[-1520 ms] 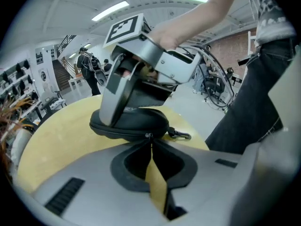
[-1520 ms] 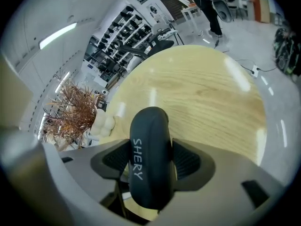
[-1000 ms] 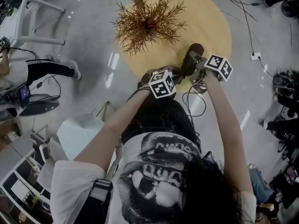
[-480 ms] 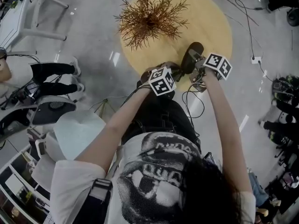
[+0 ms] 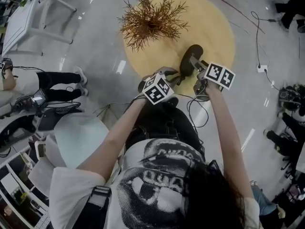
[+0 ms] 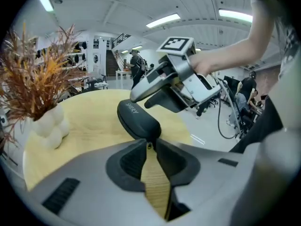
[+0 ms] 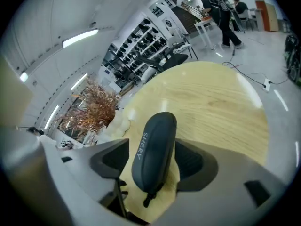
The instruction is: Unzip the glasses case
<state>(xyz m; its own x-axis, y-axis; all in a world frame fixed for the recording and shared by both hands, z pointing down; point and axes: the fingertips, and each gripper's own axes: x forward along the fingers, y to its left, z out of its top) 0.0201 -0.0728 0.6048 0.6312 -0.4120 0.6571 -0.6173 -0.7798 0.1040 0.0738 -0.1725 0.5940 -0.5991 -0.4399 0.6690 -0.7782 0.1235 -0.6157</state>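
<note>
A dark glasses case point(image 5: 189, 61) marked SHERY is held in the air over the near edge of a round yellow table point(image 5: 214, 27). My right gripper point(image 5: 195, 65) is shut on the case's body; in the right gripper view the case point(image 7: 153, 145) fills the gap between the jaws, and a zipper pull point(image 7: 148, 201) hangs from its near end. My left gripper point(image 5: 177, 75) is at the case's lower end. In the left gripper view its jaws nearly meet at the case point(image 6: 138, 119), with a small zipper pull point(image 6: 150, 146) pinched at their tips. The right gripper point(image 6: 151, 98) reaches in from above.
A dried brown plant point(image 5: 151, 20) in a white lumpy vase point(image 6: 49, 126) stands on the table's far left side. A white chair seat point(image 5: 78, 137) is at my left. Cables point(image 5: 198, 111) trail on the floor. People and benches are at the room's edges.
Both grippers and the case have drifted slightly left and down in the head view, with both grips unchanged. A person's legs at the left have moved.
</note>
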